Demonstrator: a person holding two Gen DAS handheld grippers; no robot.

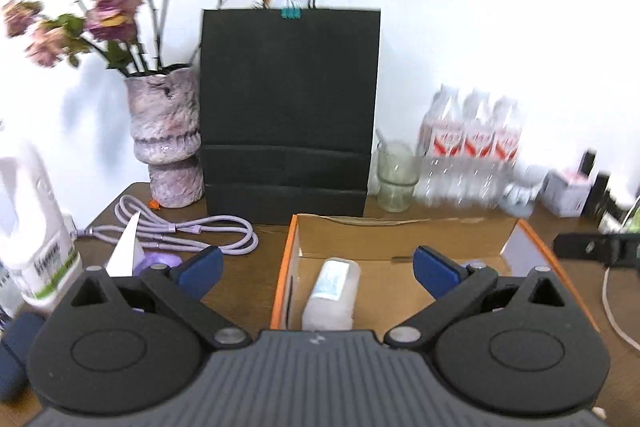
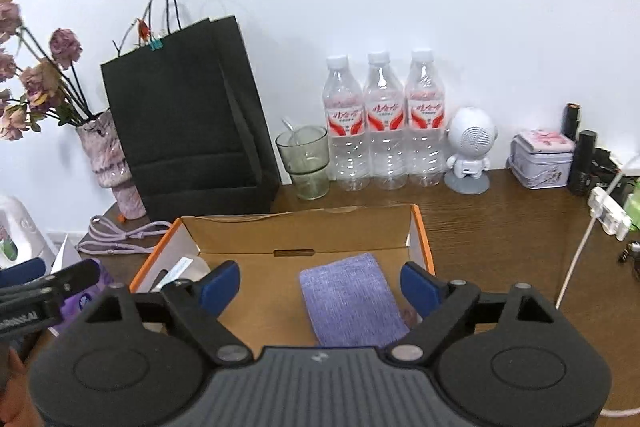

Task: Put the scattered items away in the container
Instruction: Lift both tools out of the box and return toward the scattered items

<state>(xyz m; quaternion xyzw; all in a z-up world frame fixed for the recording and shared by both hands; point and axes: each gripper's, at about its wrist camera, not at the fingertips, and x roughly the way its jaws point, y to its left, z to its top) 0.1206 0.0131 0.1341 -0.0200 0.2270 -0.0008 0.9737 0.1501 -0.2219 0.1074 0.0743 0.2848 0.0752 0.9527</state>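
Observation:
An open cardboard box with orange edges (image 1: 394, 233) (image 2: 280, 235) sits on the brown table. Inside lie a small translucent bottle with a pale label (image 1: 332, 293) (image 2: 180, 269) at the left and a folded purple cloth (image 2: 350, 305) at the right. My left gripper (image 1: 318, 273) is open and empty, above the box's left part, over the bottle. My right gripper (image 2: 320, 287) is open and empty, above the cloth. A purple cable (image 1: 188, 229) (image 2: 120, 237) lies on the table left of the box. A purple packet (image 1: 158, 261) (image 2: 82, 301) lies near it.
A black paper bag (image 1: 290, 115) (image 2: 188, 119), a vase of dried flowers (image 1: 166, 143), a glass (image 1: 396, 177) (image 2: 306, 163) and three water bottles (image 2: 384, 123) stand behind the box. A white robot speaker (image 2: 470, 151), a tin (image 2: 542, 159) and a white cable (image 2: 576, 259) are right.

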